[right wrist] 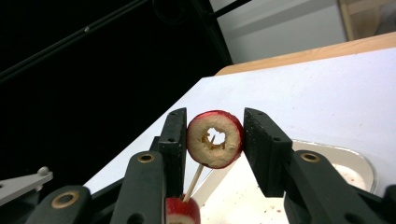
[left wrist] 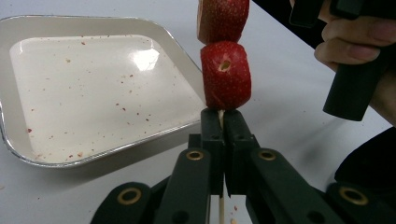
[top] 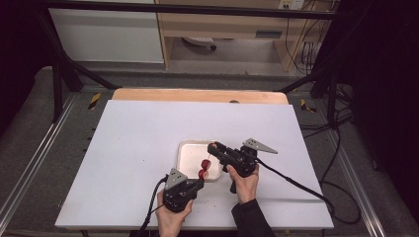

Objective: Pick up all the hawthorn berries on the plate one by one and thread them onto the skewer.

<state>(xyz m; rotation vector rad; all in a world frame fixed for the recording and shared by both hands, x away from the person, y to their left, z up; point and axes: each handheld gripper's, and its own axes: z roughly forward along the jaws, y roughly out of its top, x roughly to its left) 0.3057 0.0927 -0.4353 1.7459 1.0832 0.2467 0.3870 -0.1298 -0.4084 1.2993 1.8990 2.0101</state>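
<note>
Over the tray (top: 190, 150), left tool (left wrist: 223, 126) pinches skewer (left wrist: 220, 207); right tool (right wrist: 215, 140) clasps fruit slice (right wrist: 215, 138).

Tray (top: 184, 148) beside tongs; table (top: 123, 148) otherwise open

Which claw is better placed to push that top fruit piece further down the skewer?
The right claw: its jaws already flank the cored fruit ring at the skewer's tip. The left claw is shut on the skewer below the lower piece, steadying it.
</note>
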